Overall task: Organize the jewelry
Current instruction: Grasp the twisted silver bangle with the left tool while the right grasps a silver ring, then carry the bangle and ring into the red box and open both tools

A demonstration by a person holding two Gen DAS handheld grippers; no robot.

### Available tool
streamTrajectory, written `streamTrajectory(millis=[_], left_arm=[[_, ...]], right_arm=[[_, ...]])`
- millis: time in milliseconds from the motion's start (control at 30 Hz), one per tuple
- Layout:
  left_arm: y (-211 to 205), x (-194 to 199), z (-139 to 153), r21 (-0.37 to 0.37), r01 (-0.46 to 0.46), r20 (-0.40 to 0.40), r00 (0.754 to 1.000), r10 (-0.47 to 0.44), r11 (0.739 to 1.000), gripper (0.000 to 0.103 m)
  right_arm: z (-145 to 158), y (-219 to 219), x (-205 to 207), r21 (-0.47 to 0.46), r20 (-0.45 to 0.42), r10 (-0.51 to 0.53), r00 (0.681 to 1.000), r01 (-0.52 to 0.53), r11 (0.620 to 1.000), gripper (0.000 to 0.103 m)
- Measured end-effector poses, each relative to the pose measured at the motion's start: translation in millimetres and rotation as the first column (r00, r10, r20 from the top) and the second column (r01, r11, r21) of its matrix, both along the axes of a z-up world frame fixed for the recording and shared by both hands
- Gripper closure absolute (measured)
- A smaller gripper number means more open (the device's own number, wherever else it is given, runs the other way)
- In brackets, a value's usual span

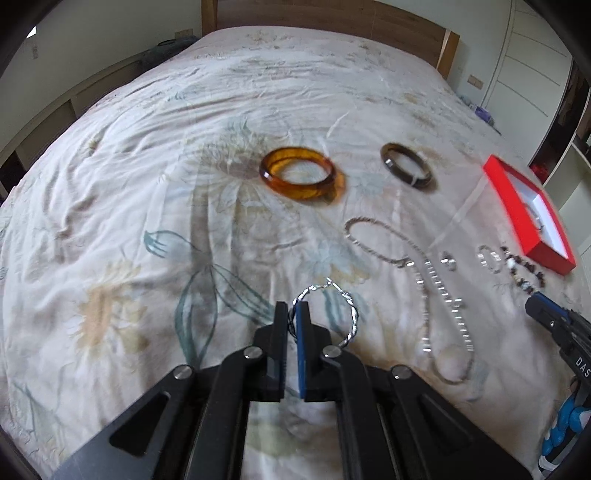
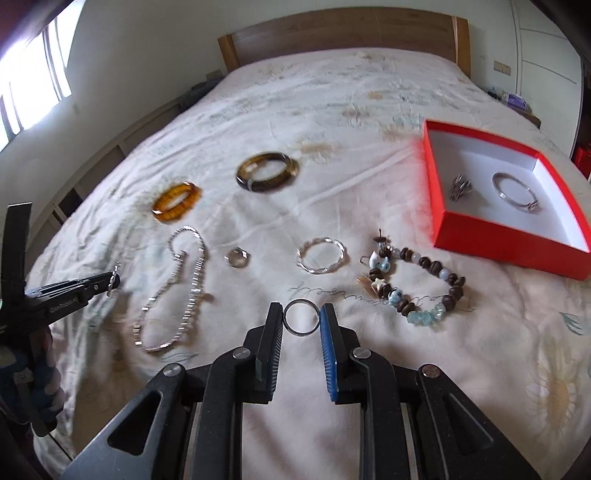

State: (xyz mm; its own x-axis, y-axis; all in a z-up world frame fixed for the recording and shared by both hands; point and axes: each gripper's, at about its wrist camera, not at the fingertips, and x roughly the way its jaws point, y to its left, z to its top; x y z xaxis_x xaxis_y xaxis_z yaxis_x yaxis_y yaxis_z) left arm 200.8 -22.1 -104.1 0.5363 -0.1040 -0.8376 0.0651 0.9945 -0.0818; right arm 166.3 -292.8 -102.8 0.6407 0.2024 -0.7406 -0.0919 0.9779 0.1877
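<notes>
My left gripper (image 1: 291,314) was clamped on a twisted silver hoop (image 1: 325,314), pinching its left rim so the rest of the hoop stood out to the right of the fingers, above the floral bedspread (image 1: 129,221). Seen from the right wrist, that same tool came in low from the left edge, and white lettering on its side was too blurred for me to read. My right gripper (image 2: 301,321) held a plain silver ring (image 2: 301,323) between its two pads, each pad touching one side of the band. From the left wrist, the letters "DAS" showed on the right tool's body at the frame edge.

Just ahead of the right fingers lay a second twisted hoop (image 2: 321,254), a small ring (image 2: 237,257) left of it, a silver chain (image 2: 177,291) further left, and a beaded bracelet (image 2: 417,284) to the right. Beyond those sat an amber bangle (image 2: 176,202) and a dark brown bangle (image 2: 266,176). The red box (image 2: 498,240) stood ahead and to the right, open, with a bangle and a ring inside. Bare bedspread stretched from there to the wooden headboard (image 2: 340,33).
</notes>
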Motion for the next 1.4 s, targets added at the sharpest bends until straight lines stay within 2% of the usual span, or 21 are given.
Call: streamTrajectory(millis=[133, 233, 367, 500, 667, 833, 1000, 1133, 1267, 1333, 1400], left_arm=[[-19, -2, 22, -0.029, 0.041, 0.022, 0.999, -0.040, 0.999, 0.099], [-51, 3, 35, -0.056, 0.094, 0.031, 0.995, -0.092, 0.994, 0.099], [-111, 17, 47, -0.078, 0.189, 0.040, 0.982, -0.187, 0.979, 0.099], [-194, 41, 56, -0.107, 0.305, 0.054, 0.952, -0.300, 0.946, 0.099], [-280, 72, 52, -0.161, 0.385, 0.038, 0.922, -0.384, 0.909, 0.099], [-347, 93, 23, -0.142, 0.448, -0.030, 0.889, -0.456, 0.883, 0.099], [-379, 104, -12, -0.088, 0.465, -0.109, 0.875, -0.473, 0.881, 0.099], [-391, 104, -17, -0.035, 0.501, -0.104, 0.859, -0.502, 0.865, 0.099], [-393, 104, -18, -0.050, 0.523, -0.098, 0.846, -0.525, 0.851, 0.097], [-387, 105, -15, -0.087, 0.528, -0.089, 0.840, -0.535, 0.845, 0.097], [-379, 104, -7, -0.123, 0.525, -0.067, 0.842, -0.535, 0.842, 0.097]], right_arm=[[20, -14, -13, 0.001, 0.037, -0.018, 0.999, 0.018, 1.000, 0.083], [32, -37, -15, -0.017, 0.062, -0.043, 0.997, 0.044, 0.999, 0.083], [49, -85, -2, -0.058, 0.089, -0.097, 0.991, 0.103, 0.993, 0.083], [53, -137, 26, -0.100, 0.079, -0.145, 0.986, 0.153, 0.983, 0.083], [37, -187, 62, -0.122, 0.014, -0.163, 0.986, 0.164, 0.979, 0.083], [18, -223, 86, -0.132, -0.064, -0.148, 0.987, 0.138, 0.982, 0.083], [-5, -238, 101, -0.165, -0.148, -0.110, 0.983, 0.085, 0.983, 0.083], [-17, -236, 106, -0.205, -0.194, -0.084, 0.977, 0.043, 0.978, 0.082], [-19, -234, 107, -0.236, -0.216, -0.078, 0.973, 0.025, 0.971, 0.082], [-16, -233, 105, -0.238, -0.215, -0.079, 0.973, 0.027, 0.971, 0.082], [-11, -232, 100, -0.242, -0.200, -0.084, 0.976, 0.034, 0.970, 0.074]])
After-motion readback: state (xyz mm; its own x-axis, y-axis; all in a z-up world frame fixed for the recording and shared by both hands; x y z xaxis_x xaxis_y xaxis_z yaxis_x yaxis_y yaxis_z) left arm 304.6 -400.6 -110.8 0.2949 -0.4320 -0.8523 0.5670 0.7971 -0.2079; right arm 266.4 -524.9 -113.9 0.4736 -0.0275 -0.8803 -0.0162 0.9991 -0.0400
